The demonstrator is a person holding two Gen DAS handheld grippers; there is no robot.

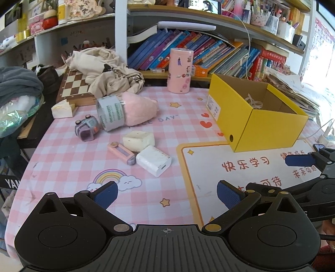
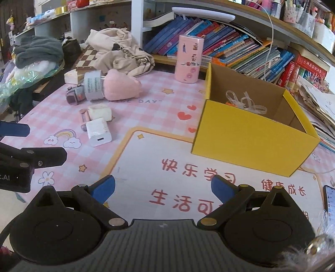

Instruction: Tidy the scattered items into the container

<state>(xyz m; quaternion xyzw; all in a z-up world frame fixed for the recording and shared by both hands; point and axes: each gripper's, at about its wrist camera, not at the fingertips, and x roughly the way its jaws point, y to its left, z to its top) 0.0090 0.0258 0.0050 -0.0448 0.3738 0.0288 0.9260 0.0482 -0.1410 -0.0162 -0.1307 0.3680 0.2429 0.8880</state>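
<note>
Beyond left gripper [image 1: 167, 193], white charger [image 1: 153, 160], apart

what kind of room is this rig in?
Most likely a child's study desk at home: shelves crammed with children's books, a pink checked desk mat printed with rainbows and study slogans, and pots of pens on the upper shelf.

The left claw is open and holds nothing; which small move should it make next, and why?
Probably move the left claw forward to the white charger and straddle it. It is the closest loose item, lying apart from the yellow box, and both claws are open and hold nothing, so a grasp there seems simplest.
</note>
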